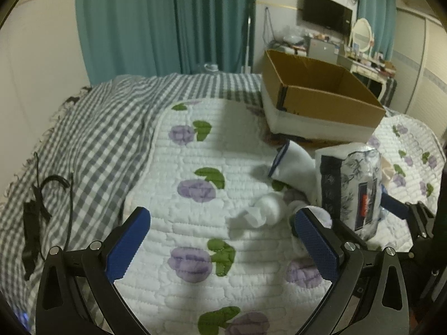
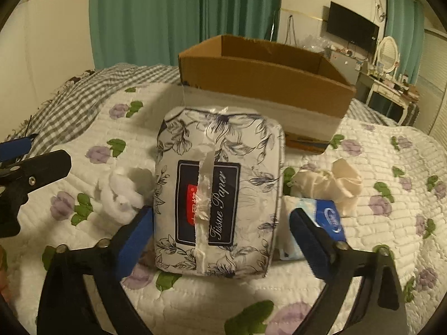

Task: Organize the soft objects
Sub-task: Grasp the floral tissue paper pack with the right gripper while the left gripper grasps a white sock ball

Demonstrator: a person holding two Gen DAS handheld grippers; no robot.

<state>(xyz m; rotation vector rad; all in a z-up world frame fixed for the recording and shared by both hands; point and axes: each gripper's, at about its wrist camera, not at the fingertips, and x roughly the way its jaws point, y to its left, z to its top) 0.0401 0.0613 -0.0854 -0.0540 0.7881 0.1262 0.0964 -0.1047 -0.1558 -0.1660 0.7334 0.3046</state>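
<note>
A floral tissue paper pack point(image 2: 219, 195) stands between the fingers of my right gripper point(image 2: 222, 231); the jaws are wide and the pack seems clear of the right pad. It also shows in the left wrist view point(image 1: 356, 188). My left gripper point(image 1: 220, 240) is open and empty above the quilt. A white balled sock point(image 1: 265, 209) lies just ahead of it, also in the right wrist view point(image 2: 120, 195). A white sock with a blue cuff point(image 1: 290, 162) lies beyond. A blue tissue packet point(image 2: 315, 223) and a cream cloth point(image 2: 329, 181) lie right of the pack.
An open cardboard box point(image 2: 265, 83) stands on the bed behind the objects, also in the left wrist view point(image 1: 321, 97). A grey checked blanket point(image 1: 83, 128) with black straps point(image 1: 36, 215) lies left. A dresser with a mirror point(image 1: 363, 33) stands far right.
</note>
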